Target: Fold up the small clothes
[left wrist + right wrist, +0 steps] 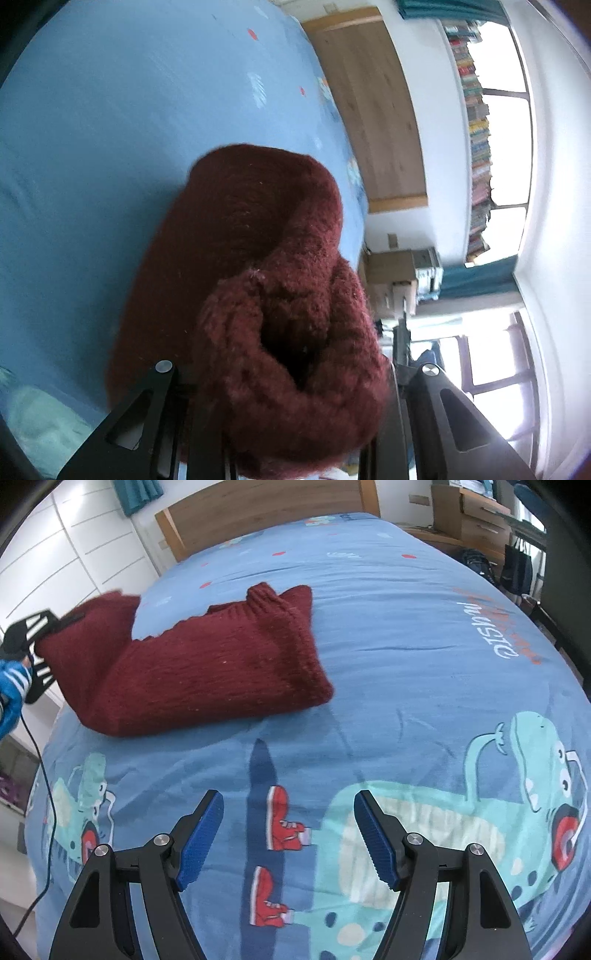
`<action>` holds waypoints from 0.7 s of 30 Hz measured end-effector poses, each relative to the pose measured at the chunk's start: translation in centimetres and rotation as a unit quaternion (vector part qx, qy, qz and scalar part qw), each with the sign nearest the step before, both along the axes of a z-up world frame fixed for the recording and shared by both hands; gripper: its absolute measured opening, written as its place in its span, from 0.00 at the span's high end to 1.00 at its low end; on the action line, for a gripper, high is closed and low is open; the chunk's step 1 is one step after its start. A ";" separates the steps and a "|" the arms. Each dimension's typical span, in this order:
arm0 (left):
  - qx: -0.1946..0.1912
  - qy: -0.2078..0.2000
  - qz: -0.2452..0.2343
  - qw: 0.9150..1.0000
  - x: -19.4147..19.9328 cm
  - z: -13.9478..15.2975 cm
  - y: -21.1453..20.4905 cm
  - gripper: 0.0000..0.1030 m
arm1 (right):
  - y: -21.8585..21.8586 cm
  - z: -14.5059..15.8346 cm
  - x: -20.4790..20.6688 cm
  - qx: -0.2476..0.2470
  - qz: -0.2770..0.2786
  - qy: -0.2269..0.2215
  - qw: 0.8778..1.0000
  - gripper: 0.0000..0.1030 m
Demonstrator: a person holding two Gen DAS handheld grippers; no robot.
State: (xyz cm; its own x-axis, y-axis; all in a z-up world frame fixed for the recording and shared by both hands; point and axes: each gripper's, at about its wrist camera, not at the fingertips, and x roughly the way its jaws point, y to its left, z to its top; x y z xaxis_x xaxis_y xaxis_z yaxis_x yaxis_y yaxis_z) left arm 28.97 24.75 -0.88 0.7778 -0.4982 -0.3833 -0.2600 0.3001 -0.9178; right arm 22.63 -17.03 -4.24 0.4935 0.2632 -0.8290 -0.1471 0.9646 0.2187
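Sweater hides the left tongs' clamped tips; right tongs gape, empty.

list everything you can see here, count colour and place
sweater: 1, dark red knit, on the bed, one end lifted
bedcover: 1, blue with dinosaur and red shoe prints, over the bed
headboard: 1, wood, far end of bed
books: many, mixed colours, along the window
curtain: teal, top left
cable: 1, black, left of bed
sleeve: 1, blue with white stripes, far left
left gripper: 1, black, shut on sweater's lifted end
right gripper: 1, black with blue pads, open above bedcover
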 end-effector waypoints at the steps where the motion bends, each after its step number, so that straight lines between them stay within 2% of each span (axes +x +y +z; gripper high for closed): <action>1: -0.001 -0.003 -0.013 1.000 0.5 0.2 -1.3 0.80 | -0.2 0.1 0.0 -0.006 -0.001 -0.001 1.000 0.28; 5: 0.005 -0.011 -0.062 0.998 2.5 0.8 -5.9 0.81 | -1.5 0.3 0.0 -0.033 -0.010 -0.006 0.999 0.28; 10: 0.049 0.010 -0.135 0.990 5.0 -0.1 -13.6 0.81 | -4.6 0.5 -0.2 -0.071 -0.044 -0.010 0.996 0.27; 14: 0.092 0.025 -0.170 0.981 6.1 -1.4 -18.2 0.81 | -7.5 0.3 -0.7 -0.087 -0.075 -0.006 0.993 0.27; 17: 0.155 0.034 -0.191 0.969 6.3 -2.0 -21.5 0.81 | -9.4 -0.3 -1.3 -0.090 -0.094 0.002 0.991 0.27; 18: 0.187 0.041 -0.197 0.961 6.2 -2.2 -22.5 0.81 | -9.9 -0.5 -1.5 -0.091 -0.098 0.004 0.991 0.27; 21: 0.246 0.040 -0.209 0.946 5.1 -2.3 -25.3 0.81 | -11.1 -1.2 -1.9 -0.088 -0.106 0.010 0.990 0.27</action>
